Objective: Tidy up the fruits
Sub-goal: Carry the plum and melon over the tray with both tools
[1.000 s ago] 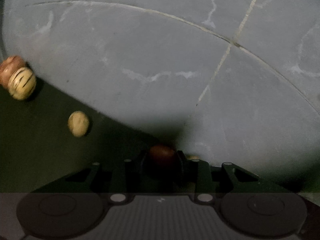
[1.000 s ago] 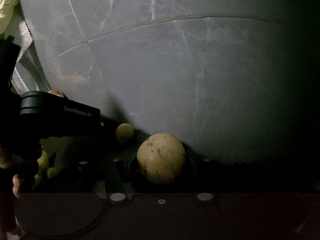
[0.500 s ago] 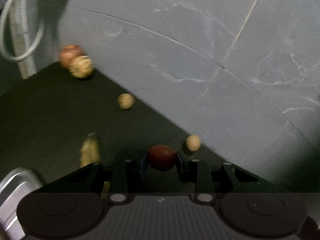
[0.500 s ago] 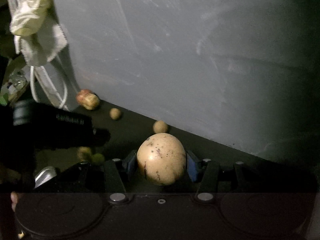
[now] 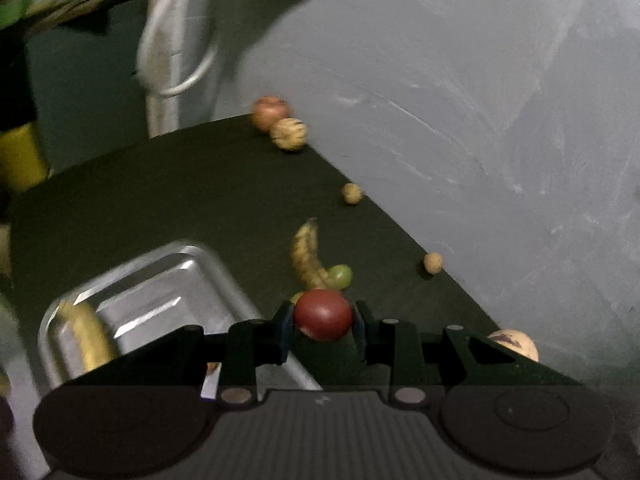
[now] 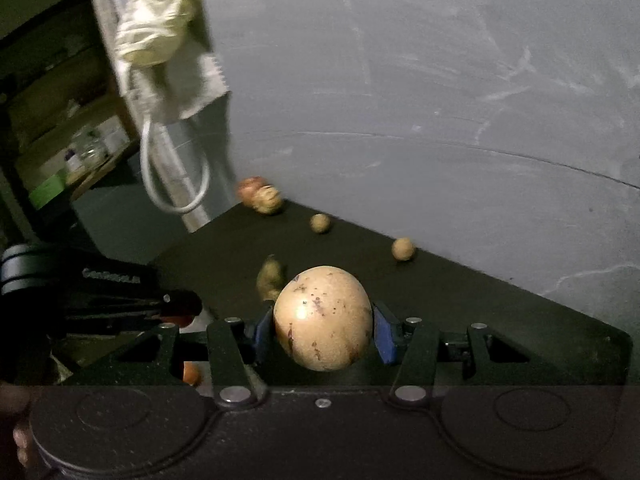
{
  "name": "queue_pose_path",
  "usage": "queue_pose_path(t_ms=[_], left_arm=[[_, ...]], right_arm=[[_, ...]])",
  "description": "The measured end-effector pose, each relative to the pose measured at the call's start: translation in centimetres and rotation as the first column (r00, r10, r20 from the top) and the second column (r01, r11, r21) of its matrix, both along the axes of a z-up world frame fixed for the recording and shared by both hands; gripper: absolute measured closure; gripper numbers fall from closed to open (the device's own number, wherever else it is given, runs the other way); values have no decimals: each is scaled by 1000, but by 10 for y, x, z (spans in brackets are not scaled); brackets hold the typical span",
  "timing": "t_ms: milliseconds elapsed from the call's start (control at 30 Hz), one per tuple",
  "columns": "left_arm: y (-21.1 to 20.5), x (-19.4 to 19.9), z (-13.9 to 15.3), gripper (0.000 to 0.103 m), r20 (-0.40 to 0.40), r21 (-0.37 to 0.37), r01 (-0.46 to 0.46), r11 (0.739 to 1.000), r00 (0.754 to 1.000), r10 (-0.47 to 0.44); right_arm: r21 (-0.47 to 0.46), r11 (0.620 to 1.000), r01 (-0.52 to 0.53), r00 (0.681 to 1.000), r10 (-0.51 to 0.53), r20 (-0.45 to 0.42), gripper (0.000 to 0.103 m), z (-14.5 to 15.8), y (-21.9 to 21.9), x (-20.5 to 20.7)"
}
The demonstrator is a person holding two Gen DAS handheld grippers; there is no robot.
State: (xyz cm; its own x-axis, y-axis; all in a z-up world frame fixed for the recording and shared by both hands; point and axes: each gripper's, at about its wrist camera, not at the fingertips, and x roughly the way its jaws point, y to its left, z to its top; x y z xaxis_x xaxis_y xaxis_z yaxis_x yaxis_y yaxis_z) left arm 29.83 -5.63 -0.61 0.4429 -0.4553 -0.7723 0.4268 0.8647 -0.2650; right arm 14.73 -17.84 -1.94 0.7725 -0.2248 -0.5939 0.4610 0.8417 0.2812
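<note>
**Q:** So where does the fruit go from here?

**Me:** My left gripper point(image 5: 323, 322) is pinching a small dark red fruit point(image 5: 323, 320), held above the dark desk point(image 5: 180, 200). The metal tray point(image 5: 160, 280) is the thing that matters: it sits near and to the left of that fruit, almost under the left finger. So I'd guess the next move is a short shift left and down. The tray's long axis looks to run near-to-far, slanting a bit left, but it's cut off, so I can't be sure.

**Q:** And your other side?

**Me:** My right gripper point(image 6: 323, 330) is squeezed onto a big tan speckled fruit point(image 6: 323, 318), also off the desk. The left gripper is nearer the tray, so it should go first, I reckon.

**Q:** Count?

**Me:** One banana in the tray point(image 5: 86, 336), one banana on the desk point(image 5: 306, 256) with one green fruit point(image 5: 342, 276) touching it. Two small tan balls point(image 5: 353, 193) along the right edge, well apart. One reddish apple point(image 5: 270, 112) touching one striped pale fruit point(image 5: 288, 133) at the far corner. That's nine with my two. Something orange peeks out under my right gripper, can't tell what.
</note>
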Motion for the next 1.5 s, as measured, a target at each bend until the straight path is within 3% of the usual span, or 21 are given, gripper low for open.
queue_pose_path(t_ms=[267, 667, 1067, 1300, 1500], left_arm=[[73, -28, -3, 70, -29, -39, -144, 989, 989, 143], [135, -69, -20, 70, -64, -18, -239, 971, 969, 237], [142, -74, -57, 70, -146, 18, -249, 968, 957, 249], [142, -66, -68, 70, -161, 25, -259, 966, 952, 259], [135, -49, -69, 70, -157, 20, -254, 967, 954, 254]], right_arm=[[-27, 993, -115, 993, 116, 1, 51, 8, 36, -4], [-88, 952, -293, 955, 286, -79, 51, -21, 71, -16], [-83, 909, -408, 900, 385, -205, 51, -52, 87, -6], [-97, 885, -456, 876, 427, -225, 51, -61, 90, 11], [-154, 834, -530, 840, 490, -233, 51, -66, 91, 40]])
